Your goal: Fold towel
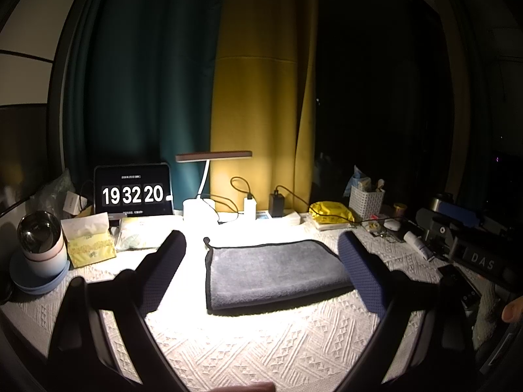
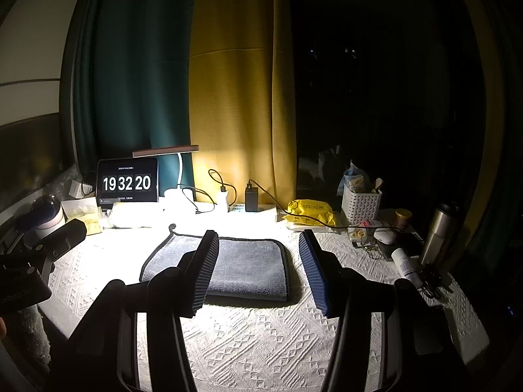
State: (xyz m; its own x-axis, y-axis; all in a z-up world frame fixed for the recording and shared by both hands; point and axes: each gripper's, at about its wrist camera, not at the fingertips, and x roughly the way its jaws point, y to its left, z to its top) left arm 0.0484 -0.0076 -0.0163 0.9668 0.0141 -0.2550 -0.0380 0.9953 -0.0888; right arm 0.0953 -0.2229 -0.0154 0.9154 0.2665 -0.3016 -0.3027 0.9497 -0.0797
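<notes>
Your left gripper (image 1: 261,245) and right gripper (image 2: 260,245) both hover with fingers spread wide, gripping nothing. Just beyond them the grey towel (image 1: 274,274) lies folded flat on the white patterned tablecloth (image 1: 261,343). Farther back stand the lit desk lamp (image 1: 212,158) and the clock screen (image 1: 132,192)

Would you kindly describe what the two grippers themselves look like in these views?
Both are black plastic frames with curved struts. The left gripper has rounded dark-blue pads with a dimpled mesh texture. The right gripper has flatter pads, ribbed along their inner faces, blue on one finger. Its body bears white "DAS" lettering. No cables or sleeves are visible.
</notes>
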